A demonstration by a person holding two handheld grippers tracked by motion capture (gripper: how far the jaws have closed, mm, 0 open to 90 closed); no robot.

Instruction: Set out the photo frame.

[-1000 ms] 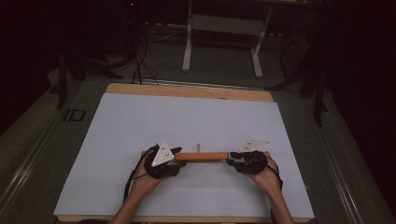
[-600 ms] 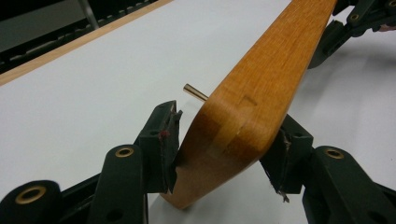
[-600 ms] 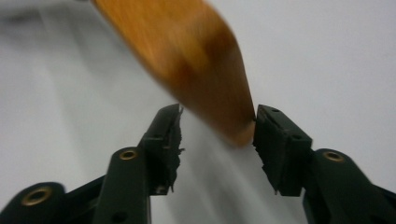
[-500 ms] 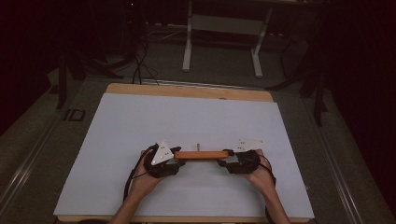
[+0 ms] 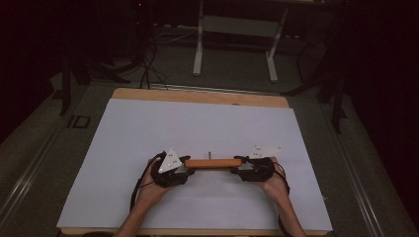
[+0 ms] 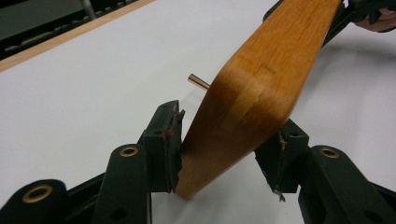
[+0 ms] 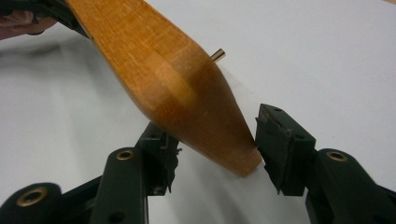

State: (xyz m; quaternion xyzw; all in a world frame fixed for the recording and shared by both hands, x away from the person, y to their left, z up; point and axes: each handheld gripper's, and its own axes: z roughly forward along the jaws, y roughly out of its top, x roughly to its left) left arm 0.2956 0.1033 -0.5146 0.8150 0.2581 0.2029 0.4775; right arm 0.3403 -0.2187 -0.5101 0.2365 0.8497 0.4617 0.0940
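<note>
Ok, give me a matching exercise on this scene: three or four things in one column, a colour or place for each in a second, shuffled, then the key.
Things
1. board
2. pin
3. sheet
4. left gripper

Descriptions
A. white, covers the table
B. orange-brown wood, spans between both grippers
C. black, at the board's left end in the high view
D. small brass-coloured rod, sticks out past the board

Pairs: 1-B, 2-D, 3-A, 4-C
</note>
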